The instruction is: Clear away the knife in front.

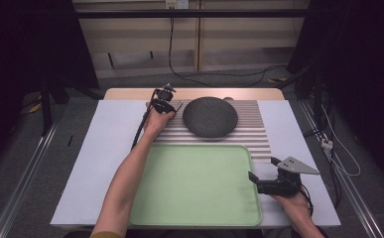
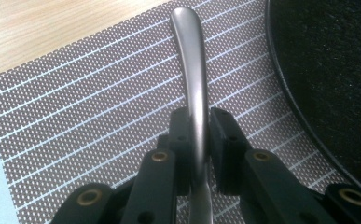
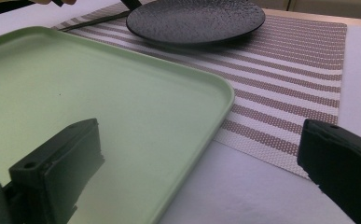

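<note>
Metal is what my left gripper [image 2: 199,140] is clamping: a slim utensil handle [image 2: 190,65], its working end hidden below the jaws, so I cannot tell whether it is a spoon, fork or knife. In the high view the left gripper [image 1: 165,105] is hovering just left of the black plate [image 1: 210,116], over the striped mat [image 1: 259,134] on which the plate is lying. The jaws are pressing on the handle from both sides, and the handle's free tip is pointing away from me, alongside the plate's rim [image 2: 281,88].

My right gripper [image 1: 261,184] is resting at the right edge of the green tray [image 1: 194,183], nearer to me than the plate. Its jaws are standing wide apart and holding nothing; the right gripper view is looking across the tray corner [image 3: 215,93] toward the plate [image 3: 197,21].

I am judging the step in hand to be the setting of the utensil beside the plate. The next move is calling for the handle to be lowered flat onto the mat, parallel to the plate and clear of its rim, before the jaws are eased apart.
</note>
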Demonstrator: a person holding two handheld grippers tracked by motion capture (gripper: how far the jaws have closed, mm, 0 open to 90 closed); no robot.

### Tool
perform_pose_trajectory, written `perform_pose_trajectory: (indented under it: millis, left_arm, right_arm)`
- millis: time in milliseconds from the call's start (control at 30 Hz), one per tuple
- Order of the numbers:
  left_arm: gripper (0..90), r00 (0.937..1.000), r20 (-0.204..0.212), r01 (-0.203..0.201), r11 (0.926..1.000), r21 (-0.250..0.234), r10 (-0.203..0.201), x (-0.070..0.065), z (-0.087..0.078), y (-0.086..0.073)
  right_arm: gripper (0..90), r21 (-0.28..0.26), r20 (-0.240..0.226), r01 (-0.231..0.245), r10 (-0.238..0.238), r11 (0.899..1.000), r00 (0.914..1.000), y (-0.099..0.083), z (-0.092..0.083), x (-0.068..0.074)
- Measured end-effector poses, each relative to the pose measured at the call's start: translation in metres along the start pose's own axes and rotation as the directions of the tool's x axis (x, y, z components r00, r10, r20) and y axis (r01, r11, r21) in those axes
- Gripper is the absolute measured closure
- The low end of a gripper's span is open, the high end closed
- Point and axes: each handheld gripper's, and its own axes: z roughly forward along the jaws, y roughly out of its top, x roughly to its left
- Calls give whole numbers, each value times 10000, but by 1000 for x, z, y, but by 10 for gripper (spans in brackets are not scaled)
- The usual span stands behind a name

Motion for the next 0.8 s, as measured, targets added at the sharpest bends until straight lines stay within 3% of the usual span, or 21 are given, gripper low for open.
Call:
perform_pose_trajectory:
  millis: [367,800]
  left_arm:
    - [800,10000,-48,-52,10000,5,52,1,-5,0]
    - [800,9996,3,-283,9994,-216,283,2,-24,0]
  right_arm:
    - [0,15,32,-23,23,10000,10000,0,0,0]
    - [0,37,53,0,0,10000,10000,0,0,0]
